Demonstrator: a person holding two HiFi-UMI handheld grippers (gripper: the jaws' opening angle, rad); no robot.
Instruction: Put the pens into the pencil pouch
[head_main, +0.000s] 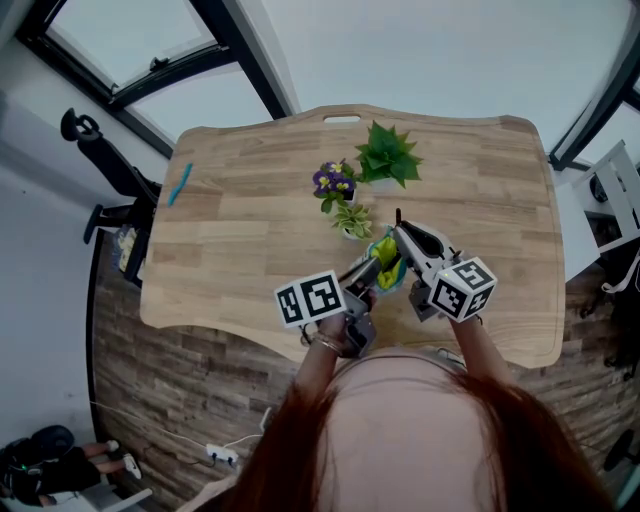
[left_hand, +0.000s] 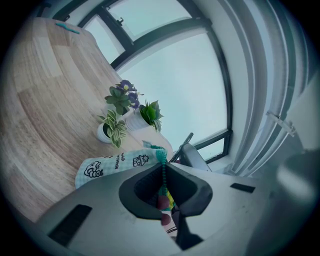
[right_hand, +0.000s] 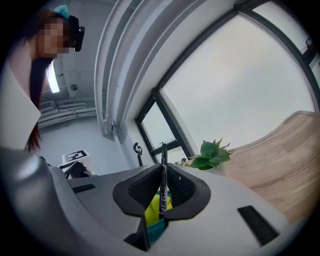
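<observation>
Near the table's front edge my left gripper (head_main: 375, 270) is shut on the teal zipper edge of the pencil pouch (head_main: 386, 262), a checked pouch with cartoon prints and a yellow inside. In the left gripper view the zipper runs between the pads of the left gripper (left_hand: 164, 187) and the pouch (left_hand: 107, 165) hangs out to the left. My right gripper (head_main: 405, 238) is shut on a black pen (head_main: 398, 218), just right of and above the pouch. The pen (right_hand: 162, 175) stands upright in the right gripper (right_hand: 162, 192), over the pouch (right_hand: 154, 212). A teal pen (head_main: 180, 183) lies far left.
Three small potted plants stand behind the pouch: a purple-flowered one (head_main: 333, 183), a green one (head_main: 388, 155) and a striped one (head_main: 352, 220). The wooden table (head_main: 250, 250) is bare on its left half apart from the teal pen (left_hand: 66, 27). A black chair (head_main: 105, 160) stands off the left edge.
</observation>
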